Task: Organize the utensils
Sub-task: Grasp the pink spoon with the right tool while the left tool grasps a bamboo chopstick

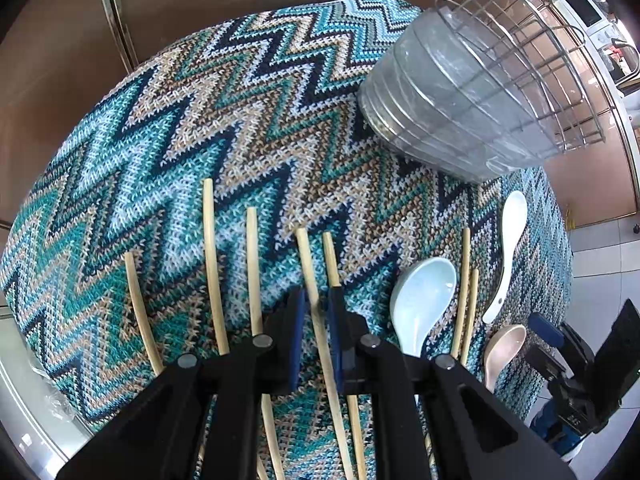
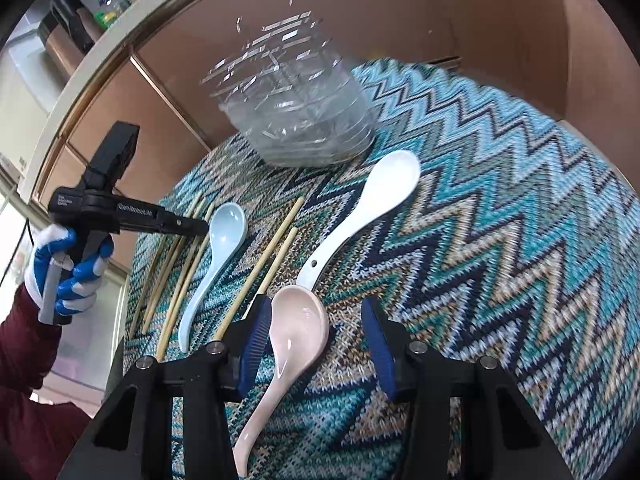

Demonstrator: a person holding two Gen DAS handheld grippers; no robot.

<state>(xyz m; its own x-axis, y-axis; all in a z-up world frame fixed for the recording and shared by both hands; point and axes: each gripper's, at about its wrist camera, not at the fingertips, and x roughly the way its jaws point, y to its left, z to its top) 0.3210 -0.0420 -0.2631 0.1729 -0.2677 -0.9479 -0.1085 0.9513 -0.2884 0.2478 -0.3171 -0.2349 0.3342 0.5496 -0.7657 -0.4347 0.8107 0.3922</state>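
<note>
chopstick (image 1: pixel 320 320): bamboo, lying on the zigzag cloth (image 1: pixel 240 120) w/ several others fanned beside it; runs between the blue pads of the left tool (image 1: pixel 318 316).
left tool: jaws nearly shut, pads close on either side of that one stick; looks like a pinch, contact not 100% clear.
pink spoon (image 2: pixel 300 328): flat on the cloth, bowl up, bowl between the right tool's pads, handle running back under it.
right tool (image 2: pixel 316 340): jaws part open, left pad near bowl edge, right pad apart w/ clear gap – nothing gripped yet.
other spoons: pale blue spoon (image 2: pixel 228 232) and white spoon (image 2: pixel 380 188) on the cloth, further out.
holder (image 2: pixel 296 120): clear tub w/ wire rack, at far edge of cloth on the bench.
step (judged): pickup phase, both hands.
next (judged): right needs to close on the bowl's rim – glazed, likely slippy; left should lift only one stick, then carry to holder.
</note>
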